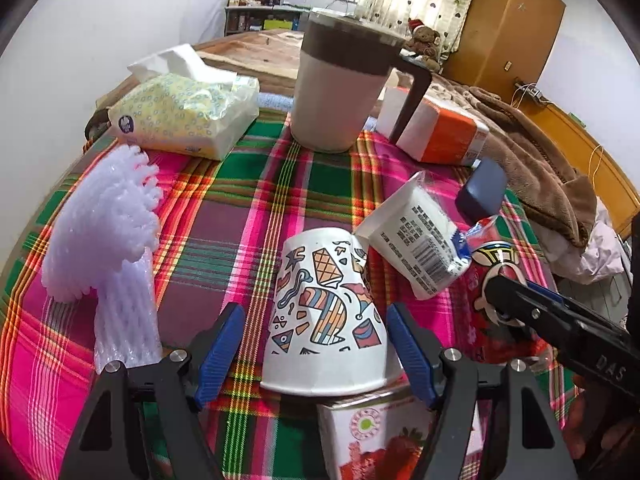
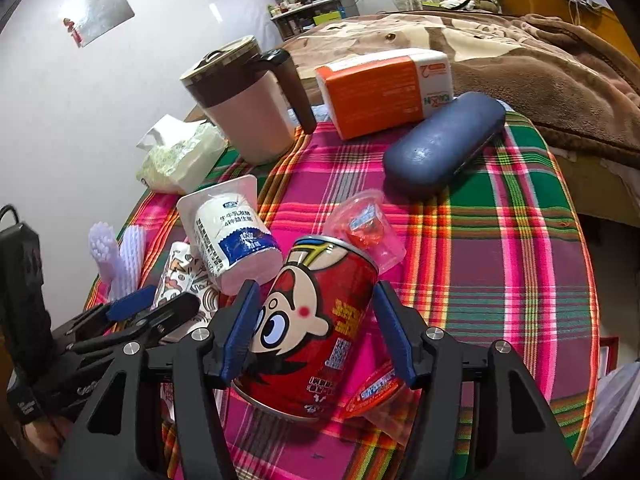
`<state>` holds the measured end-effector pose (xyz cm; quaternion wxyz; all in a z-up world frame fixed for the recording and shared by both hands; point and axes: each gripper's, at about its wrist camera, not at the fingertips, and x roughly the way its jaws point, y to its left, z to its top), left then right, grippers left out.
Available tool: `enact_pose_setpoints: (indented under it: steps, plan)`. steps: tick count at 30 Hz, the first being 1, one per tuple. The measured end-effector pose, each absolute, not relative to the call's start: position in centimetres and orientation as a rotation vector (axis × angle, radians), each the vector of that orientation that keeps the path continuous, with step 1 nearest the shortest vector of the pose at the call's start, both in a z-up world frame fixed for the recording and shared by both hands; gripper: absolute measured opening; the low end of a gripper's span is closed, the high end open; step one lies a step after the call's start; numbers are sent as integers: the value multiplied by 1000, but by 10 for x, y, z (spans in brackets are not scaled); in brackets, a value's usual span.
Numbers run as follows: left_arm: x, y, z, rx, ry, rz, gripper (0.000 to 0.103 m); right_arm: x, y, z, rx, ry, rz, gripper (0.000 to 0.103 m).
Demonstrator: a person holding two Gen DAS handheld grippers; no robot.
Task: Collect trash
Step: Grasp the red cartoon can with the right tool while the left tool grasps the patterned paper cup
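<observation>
- Left gripper [image 1: 316, 350] spread around paper cup [image 1: 326, 316], pads not touching.
- Right gripper [image 2: 316, 330] spread around red can [image 2: 316, 328], left pad touching, no squeeze.

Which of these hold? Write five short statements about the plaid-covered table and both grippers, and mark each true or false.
1. The patterned paper cup lies on its side between the left gripper's open jaws. True.
2. The right gripper straddles the dark blue glasses case. False: it straddles the red cartoon drink can; the case lies farther back.
3. The lidded beige mug with a dark handle stands upright. True.
4. The white yogurt cup stands upright. False: it lies tipped over.
5. The orange-and-white box sits on the floor. False: it rests on the plaid tablecloth.
</observation>
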<state>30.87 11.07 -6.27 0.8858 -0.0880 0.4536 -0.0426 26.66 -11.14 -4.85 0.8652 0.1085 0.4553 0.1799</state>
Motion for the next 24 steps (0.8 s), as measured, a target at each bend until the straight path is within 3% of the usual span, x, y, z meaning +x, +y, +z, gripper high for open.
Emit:
enact_pose_setpoints:
  steps: [9,12,24]
  plan:
    - [311,115,-66,-177,945,-74,73,266,-104,-60,228,1009,377,60]
    - [311,114,-66,-172,943,-86,61,266,-104,-59,230,1008,375,60]
    - [299,111,-55,-158,900,-72,52,258,-109,-51,235,970,370,55]
